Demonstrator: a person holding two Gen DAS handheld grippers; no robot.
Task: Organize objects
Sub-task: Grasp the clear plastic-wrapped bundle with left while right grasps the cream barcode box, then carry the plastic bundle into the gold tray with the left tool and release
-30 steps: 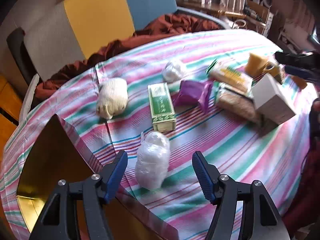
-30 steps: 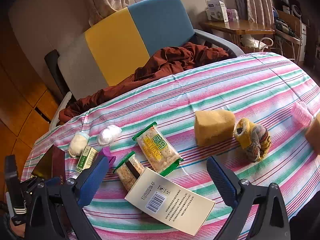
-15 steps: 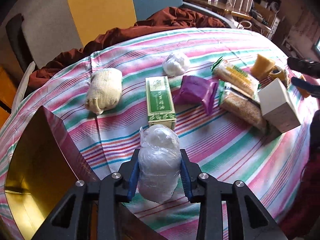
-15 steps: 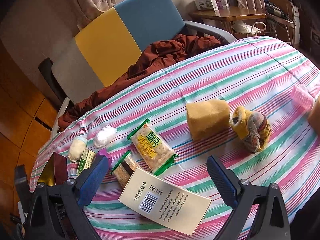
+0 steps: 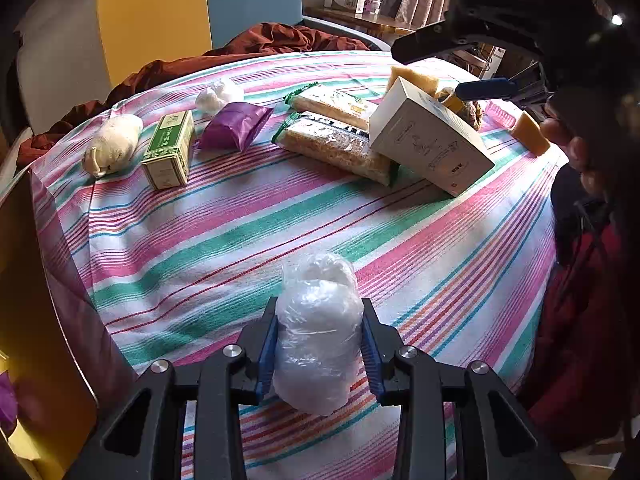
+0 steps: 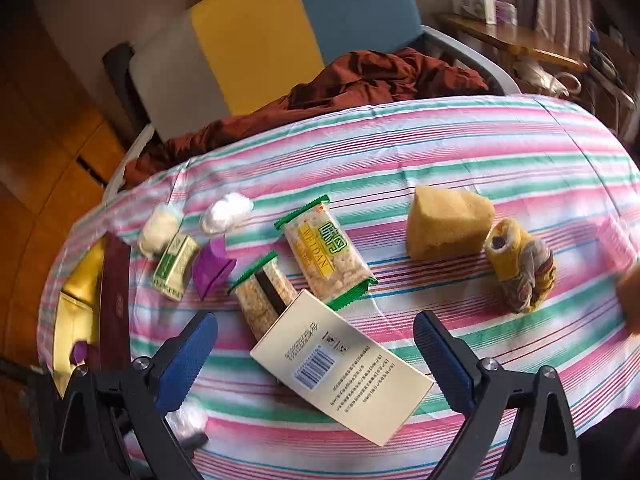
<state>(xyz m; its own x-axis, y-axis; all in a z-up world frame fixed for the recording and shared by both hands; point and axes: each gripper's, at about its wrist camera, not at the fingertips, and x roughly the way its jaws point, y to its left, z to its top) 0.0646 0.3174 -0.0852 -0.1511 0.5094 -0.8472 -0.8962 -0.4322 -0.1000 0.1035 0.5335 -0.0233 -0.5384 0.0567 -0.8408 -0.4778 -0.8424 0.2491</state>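
My left gripper (image 5: 318, 350) is shut on a clear plastic bag of white stuffing (image 5: 318, 332), held just above the striped tablecloth (image 5: 224, 240) near its front edge. The same bag (image 6: 188, 420) shows low left in the right wrist view. My right gripper (image 6: 316, 360) stands open over a white carton (image 6: 340, 368) that leans on a rice-cracker pack (image 6: 260, 292). Nothing is between its fingers. An open box with a gold lining (image 5: 24, 280) sits at the table's left end, with a purple item inside.
On the cloth lie a cream bundle (image 5: 113, 144), a green box (image 5: 170, 148), a purple packet (image 5: 236, 125), a white wad (image 5: 218, 94), a second cracker pack (image 6: 326, 252), a yellow sponge (image 6: 448, 222), a rolled sock (image 6: 520, 268) and an orange wedge (image 5: 530, 134). A chair (image 6: 256, 40) stands behind.
The left gripper closed on the plastic bag, then drew it back toward the near edge of the table. The right gripper stayed open over the carton and only tilted a little.
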